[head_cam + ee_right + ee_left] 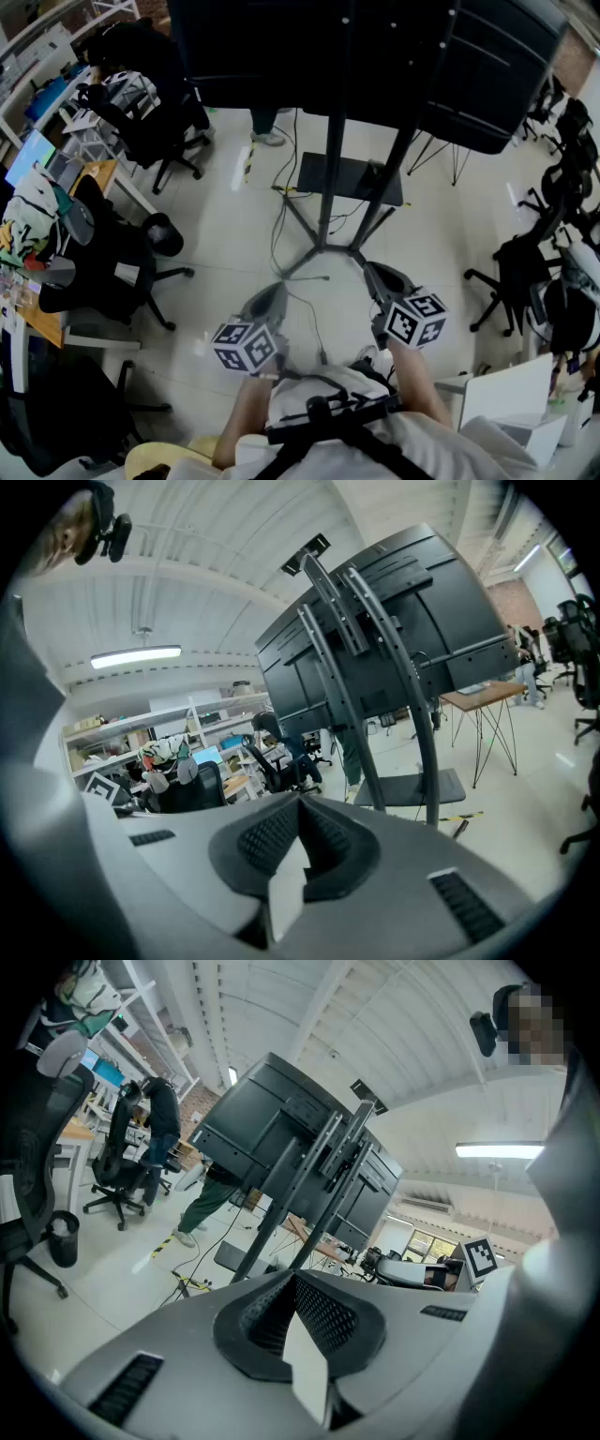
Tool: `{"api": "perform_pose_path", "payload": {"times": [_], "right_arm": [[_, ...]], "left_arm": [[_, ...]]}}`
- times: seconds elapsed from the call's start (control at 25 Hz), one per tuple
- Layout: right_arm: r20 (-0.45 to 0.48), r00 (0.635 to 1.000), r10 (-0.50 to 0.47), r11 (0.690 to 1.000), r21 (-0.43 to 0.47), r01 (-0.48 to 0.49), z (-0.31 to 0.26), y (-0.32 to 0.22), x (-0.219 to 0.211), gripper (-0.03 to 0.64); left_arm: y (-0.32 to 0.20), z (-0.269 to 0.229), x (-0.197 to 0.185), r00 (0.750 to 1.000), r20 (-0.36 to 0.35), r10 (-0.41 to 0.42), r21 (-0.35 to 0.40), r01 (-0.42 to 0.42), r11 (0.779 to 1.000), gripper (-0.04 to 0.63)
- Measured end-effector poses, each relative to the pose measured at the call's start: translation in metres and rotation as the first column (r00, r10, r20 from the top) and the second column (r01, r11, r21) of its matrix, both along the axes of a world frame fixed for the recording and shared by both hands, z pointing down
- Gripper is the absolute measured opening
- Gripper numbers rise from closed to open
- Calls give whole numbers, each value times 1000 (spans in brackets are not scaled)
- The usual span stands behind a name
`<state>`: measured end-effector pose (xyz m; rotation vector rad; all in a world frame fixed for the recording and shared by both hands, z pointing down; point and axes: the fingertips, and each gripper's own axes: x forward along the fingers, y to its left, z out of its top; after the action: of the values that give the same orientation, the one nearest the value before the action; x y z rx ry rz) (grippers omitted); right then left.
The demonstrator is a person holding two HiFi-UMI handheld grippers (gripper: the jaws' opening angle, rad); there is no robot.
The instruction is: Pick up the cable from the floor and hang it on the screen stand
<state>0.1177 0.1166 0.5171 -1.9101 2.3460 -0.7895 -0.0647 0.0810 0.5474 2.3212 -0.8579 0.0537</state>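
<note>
Nearest the camera, the person's forearms reach down and forward, each holding a grey two-jaw tool with a marker cube. The left gripper (270, 295) has its jaws pressed together; in the left gripper view its black ribbed pads (328, 1312) meet with nothing between them. The right gripper (380, 278) is likewise closed and empty, and its dark textured pads (267, 836) touch in the right gripper view. Between the two tools, a thin dark cable (310, 316) lies loose on the pale tiled floor (225, 234), untouched by either gripper, and it trails up toward the stand's feet. Just beyond stands the black metal screen stand (330, 159), with splayed legs meeting at the base and slanted uprights. A flat black rectangular base plate (352, 178) lies on the floor behind the legs. More thin wires run over the tiles beside it. The stand carries large black flat screens (375, 47), which fill the top of the head view. Farther off to the left are black wheeled office chairs (117, 272) and cluttered wooden desks (94, 173). More dark chairs (562, 187) stand at the right edge.
</note>
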Motion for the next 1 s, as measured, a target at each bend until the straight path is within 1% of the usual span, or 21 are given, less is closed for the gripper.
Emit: {"api": "perform_pose_path", "payload": {"times": [0.16, 0.28, 0.48, 0.6, 0.72, 0.88, 1.0], "right_arm": [[-4, 999, 41, 999, 14, -41, 1, -11, -16, 9], [3, 998, 66, 998, 14, -66, 7, -14, -32, 9], [1, 992, 127, 992, -12, -127, 17, -5, -42, 9], [9, 986, 167, 986, -2, -167, 21, 0, -33, 9], [12, 983, 183, 983, 9, -183, 23, -9, -23, 9], [15, 989, 149, 989, 16, -149, 28, -48, -11, 9], [22, 994, 106, 994, 13, -106, 30, -87, -4, 9]], "left_arm": [[-17, 5, -34, 1000, 2, -2, 5, 2, 1000, 0], [-24, 10, -56, 1000, 20, 8, 7, -8, 1000, 0], [-29, 24, -78, 999, 30, 40, -22, -40, 999, 0], [-31, 31, -75, 998, 30, 63, -44, -62, 997, 0], [-41, 33, -65, 996, 35, 80, -43, -79, 996, 0], [-65, 31, -52, 997, 53, 63, -19, -62, 998, 0], [-89, 37, -41, 996, 72, 42, -34, -40, 999, 0]]}}
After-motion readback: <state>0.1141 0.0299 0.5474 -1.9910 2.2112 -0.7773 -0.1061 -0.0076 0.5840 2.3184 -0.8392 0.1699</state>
